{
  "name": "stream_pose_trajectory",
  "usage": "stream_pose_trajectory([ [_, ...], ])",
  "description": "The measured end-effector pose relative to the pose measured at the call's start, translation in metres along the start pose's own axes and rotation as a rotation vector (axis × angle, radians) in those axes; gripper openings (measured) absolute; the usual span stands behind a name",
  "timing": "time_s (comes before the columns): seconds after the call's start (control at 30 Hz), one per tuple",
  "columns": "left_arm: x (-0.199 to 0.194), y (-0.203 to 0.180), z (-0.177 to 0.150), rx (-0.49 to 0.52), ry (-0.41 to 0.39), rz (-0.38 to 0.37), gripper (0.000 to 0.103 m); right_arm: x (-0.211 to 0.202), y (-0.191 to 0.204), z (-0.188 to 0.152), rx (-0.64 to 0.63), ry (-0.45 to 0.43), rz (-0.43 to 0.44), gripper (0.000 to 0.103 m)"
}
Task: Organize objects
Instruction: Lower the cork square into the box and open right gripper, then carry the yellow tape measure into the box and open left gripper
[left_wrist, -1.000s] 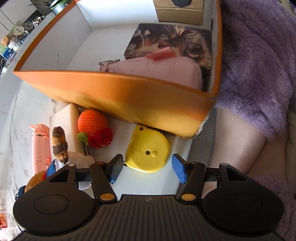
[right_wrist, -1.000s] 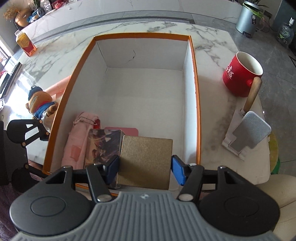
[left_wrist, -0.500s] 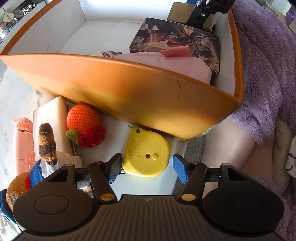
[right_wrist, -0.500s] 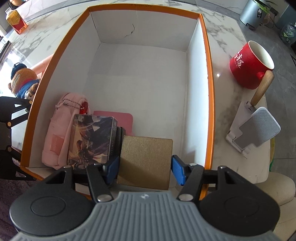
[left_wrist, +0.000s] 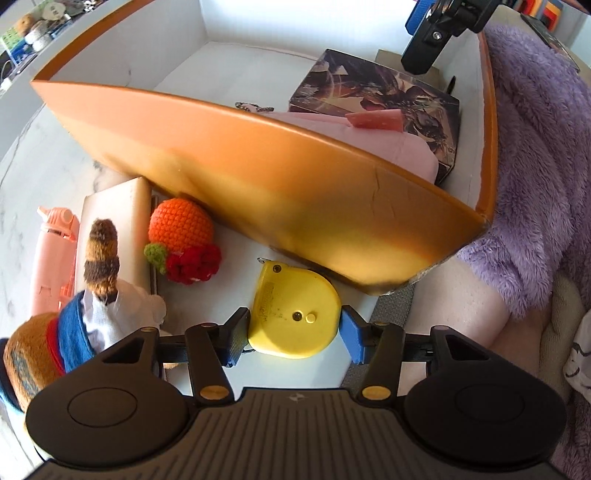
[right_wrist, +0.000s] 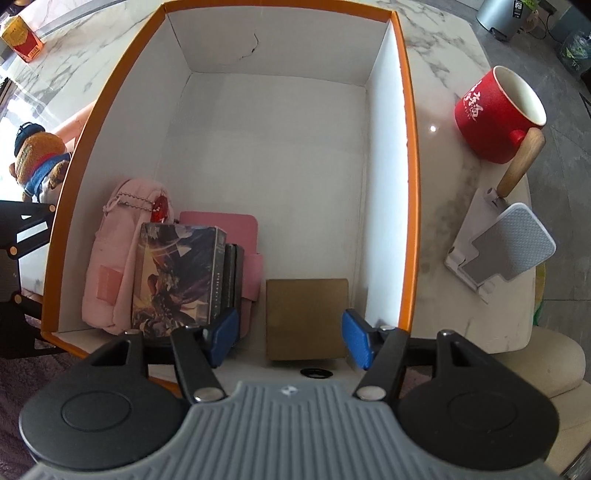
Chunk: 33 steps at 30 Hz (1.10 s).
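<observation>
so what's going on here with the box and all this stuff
A person with a gripper in each hand is packing things into an orange box. The left gripper is closing around a yellow tape measure lying on the table outside the box. The right gripper hovers open over a brown box already inside, beside a pink pouch and an illustrated box.

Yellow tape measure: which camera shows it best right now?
Left wrist view. The yellow tape measure lies whole on the table between the closing left gripper fingers, beside the orange box. The right wrist view does not show it.
</observation>
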<state>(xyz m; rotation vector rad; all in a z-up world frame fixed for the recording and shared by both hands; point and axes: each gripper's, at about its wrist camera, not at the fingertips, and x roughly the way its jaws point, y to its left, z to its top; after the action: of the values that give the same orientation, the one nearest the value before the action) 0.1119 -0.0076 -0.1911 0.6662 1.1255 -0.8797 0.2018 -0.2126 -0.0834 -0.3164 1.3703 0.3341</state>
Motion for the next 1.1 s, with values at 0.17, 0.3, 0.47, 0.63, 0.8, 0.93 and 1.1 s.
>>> stream_pose_trajectory([
  [0.17,-0.018,-0.001,-0.012,-0.032,-0.031,0.037,0.061,0.002,0.0,0.007,-0.035,-0.022,0.05,0.031],
  [0.3,-0.043,0.002,-0.019,-0.086,-0.07,0.051,0.061,0.013,0.008,0.016,-0.12,-0.047,0.026,0.032],
  [0.47,-0.081,0.004,-0.025,-0.122,-0.134,0.073,0.061,0.032,0.003,0.023,-0.151,0.01,0.045,0.032],
  [0.63,-0.113,0.013,0.032,-0.091,-0.19,0.089,0.061,0.03,0.002,0.019,-0.167,0.017,0.068,0.023],
  [0.8,-0.123,0.001,0.098,-0.037,-0.238,0.066,0.061,0.023,-0.005,0.012,-0.156,-0.008,0.083,0.018],
  [0.93,-0.116,-0.007,0.14,0.012,-0.259,0.043,0.061,-0.017,-0.024,0.007,-0.084,-0.148,0.128,0.018],
  [1.1,-0.079,-0.02,0.19,0.068,-0.233,0.006,0.061,-0.057,-0.049,0.003,-0.024,-0.278,0.08,0.019],
])
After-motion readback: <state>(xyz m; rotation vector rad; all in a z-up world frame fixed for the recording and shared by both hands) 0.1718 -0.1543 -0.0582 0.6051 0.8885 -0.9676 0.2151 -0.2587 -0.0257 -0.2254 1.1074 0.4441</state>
